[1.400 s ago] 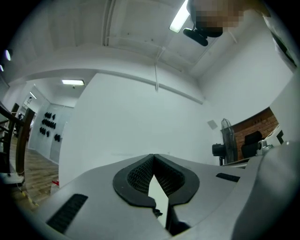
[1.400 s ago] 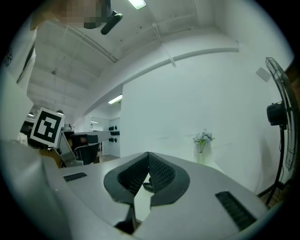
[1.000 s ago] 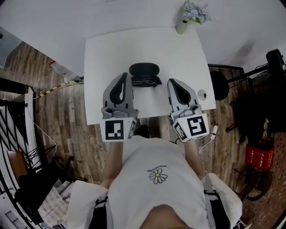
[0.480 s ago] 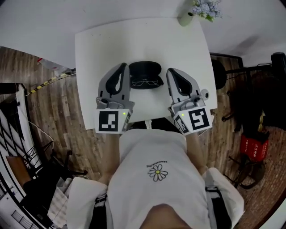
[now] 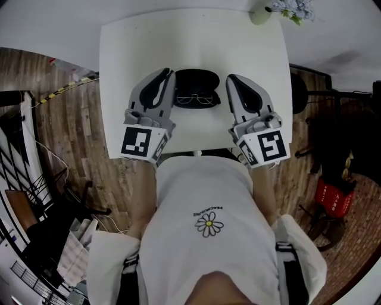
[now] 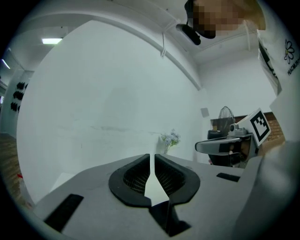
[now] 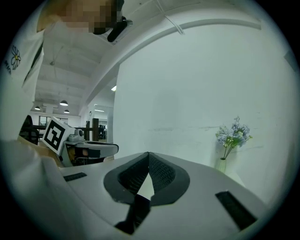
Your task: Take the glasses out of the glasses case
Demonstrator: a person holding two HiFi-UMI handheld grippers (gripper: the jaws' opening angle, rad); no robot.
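Observation:
An open black glasses case (image 5: 196,79) lies on the white table (image 5: 131,41) in the head view. Thin-framed glasses (image 5: 195,99) rest in its near half. My left gripper (image 5: 170,74) is just left of the case and my right gripper (image 5: 230,78) just right of it, both pointing away from me at about the case's level. In the left gripper view the left gripper (image 6: 150,155) is shut with nothing between its pads. The right gripper (image 7: 148,153) is shut and empty too. Neither gripper view shows the case.
A small vase of pale flowers (image 5: 262,13) stands at the table's far right corner, also visible as the vase (image 6: 169,139) and the vase (image 7: 229,140). A dark stool (image 5: 297,92) and a red box (image 5: 333,199) sit on the wooden floor to the right.
Both grippers have moved forward over the table and now flank the case. Their jaws stay shut. The glasses and case have not moved on the table.

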